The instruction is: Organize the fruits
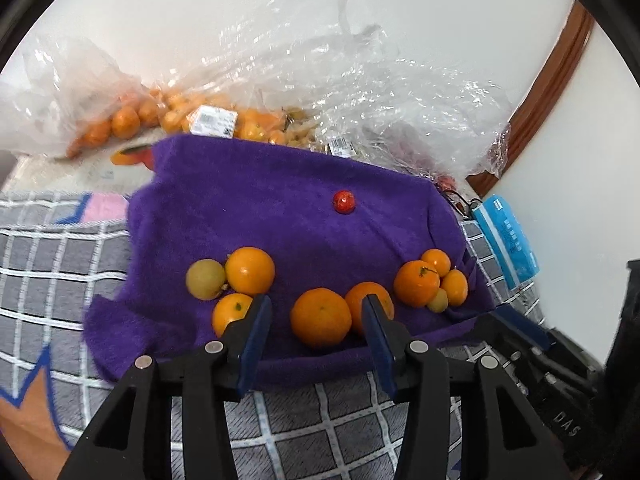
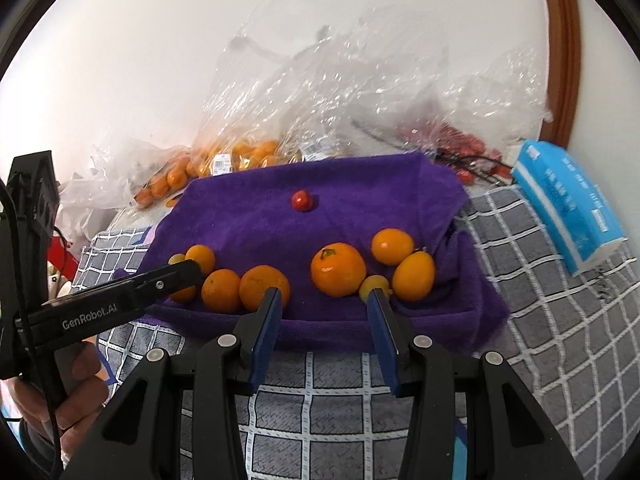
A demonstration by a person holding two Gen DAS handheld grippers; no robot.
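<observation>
Oranges (image 1: 321, 317) lie on the purple towel (image 1: 280, 208); in the left wrist view one sits just ahead, between the left gripper (image 1: 316, 314)'s parted, empty fingers. In the right wrist view, the right gripper (image 2: 324, 300) stands released, an orange (image 2: 338, 269) ahead between its fingertips.

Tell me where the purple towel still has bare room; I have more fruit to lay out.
The purple towel is bare behind the fruit row, on both sides of the lone cherry tomato up to the plastic bags. Its near strip is crowded with oranges, left and right clusters.
</observation>
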